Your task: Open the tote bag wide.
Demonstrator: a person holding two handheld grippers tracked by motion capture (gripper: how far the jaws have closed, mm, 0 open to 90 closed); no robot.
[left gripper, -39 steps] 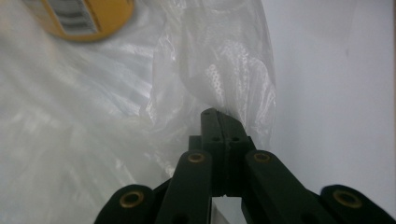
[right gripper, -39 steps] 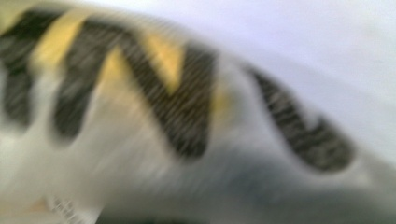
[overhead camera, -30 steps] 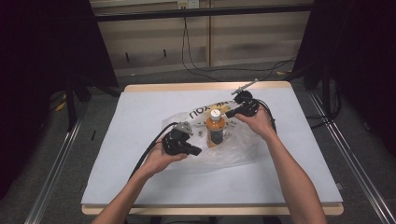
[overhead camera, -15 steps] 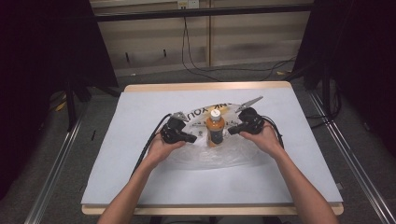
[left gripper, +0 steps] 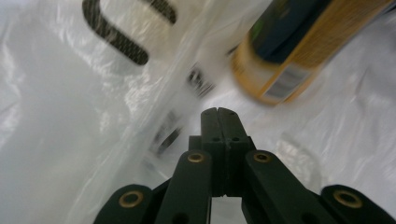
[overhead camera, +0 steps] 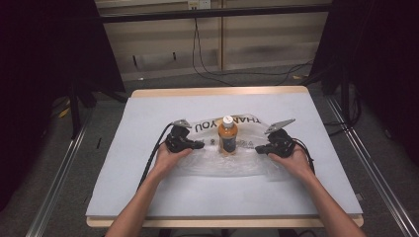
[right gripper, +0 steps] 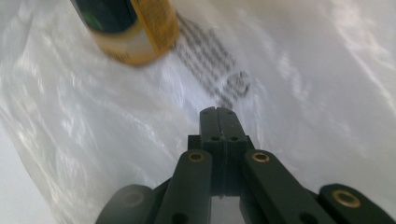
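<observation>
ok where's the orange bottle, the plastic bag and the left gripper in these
orange bottle (overhead camera: 228, 138), high view, on its label mid-body
plastic bag (overhead camera: 232, 165), high view, on the clear film in front of the bottle
left gripper (left gripper: 218, 114), left gripper view, at the tips of its closed jaws

Bottle on a plastic bag, mid-desk

An orange bottle with a white cap stands upright on a crumpled clear bag printed "THANK YOU", spread flat at the desk's centre.

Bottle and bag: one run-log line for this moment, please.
bottle: upright on plastic bag | left gripper: shut, beside bottle | right gripper: shut, opposite side | table
</observation>
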